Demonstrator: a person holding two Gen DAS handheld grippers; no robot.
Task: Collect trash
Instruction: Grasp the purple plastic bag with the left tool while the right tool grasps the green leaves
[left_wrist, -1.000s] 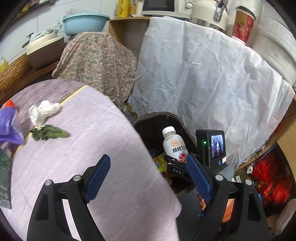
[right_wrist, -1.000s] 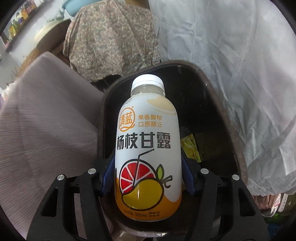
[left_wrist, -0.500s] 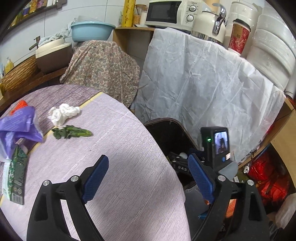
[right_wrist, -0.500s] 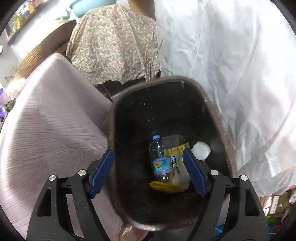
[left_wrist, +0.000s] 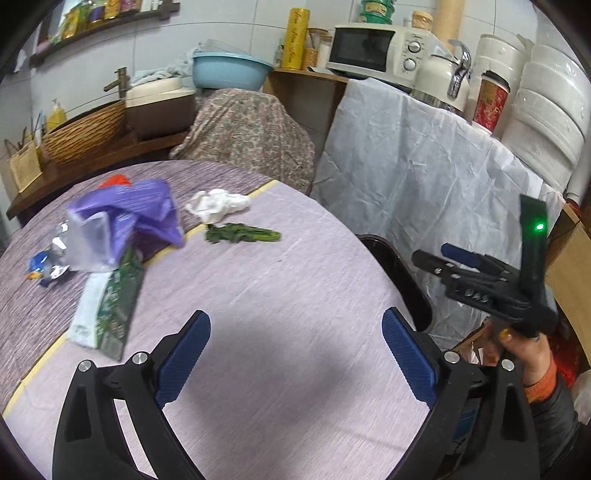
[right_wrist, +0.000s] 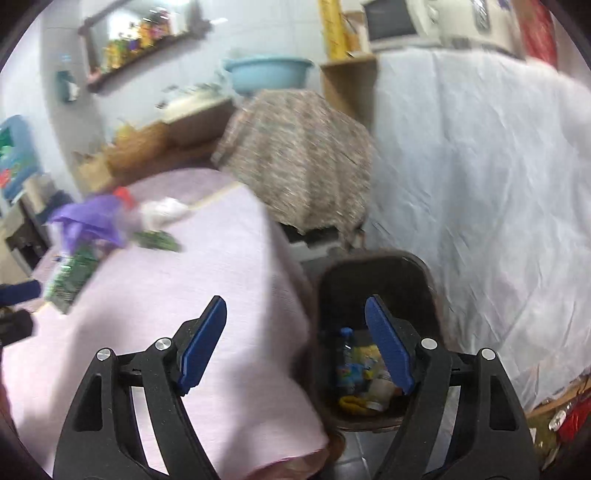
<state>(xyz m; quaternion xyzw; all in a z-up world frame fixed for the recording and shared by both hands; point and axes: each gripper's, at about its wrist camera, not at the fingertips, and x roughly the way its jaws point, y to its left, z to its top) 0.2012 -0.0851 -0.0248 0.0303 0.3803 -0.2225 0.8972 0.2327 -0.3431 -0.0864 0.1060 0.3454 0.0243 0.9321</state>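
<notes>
Trash lies on the pink-clothed table (left_wrist: 280, 332): a purple plastic bag (left_wrist: 129, 218), a green and white carton (left_wrist: 110, 299), a crumpled white tissue (left_wrist: 218, 203), a green leafy scrap (left_wrist: 240, 234) and a foil wrapper (left_wrist: 48, 266). My left gripper (left_wrist: 295, 350) is open and empty above the table. My right gripper (right_wrist: 295, 339) is open and empty, raised over the table's edge beside the dark trash bin (right_wrist: 376, 273); it also shows in the left wrist view (left_wrist: 476, 280). The bin holds bottles and wrappers (right_wrist: 362, 373).
A white sheet (left_wrist: 424, 177) hangs behind the bin. A chair under patterned cloth (left_wrist: 247, 136) stands past the table. A microwave (left_wrist: 373, 48), kettle and cups sit on the counter; a basket (left_wrist: 85, 133) and blue basin (left_wrist: 229, 70) are on the left shelf.
My right gripper opened and dropped the drink bottle into the bin, then rose and swung left. My left gripper tilted up and left toward the table's trash.
</notes>
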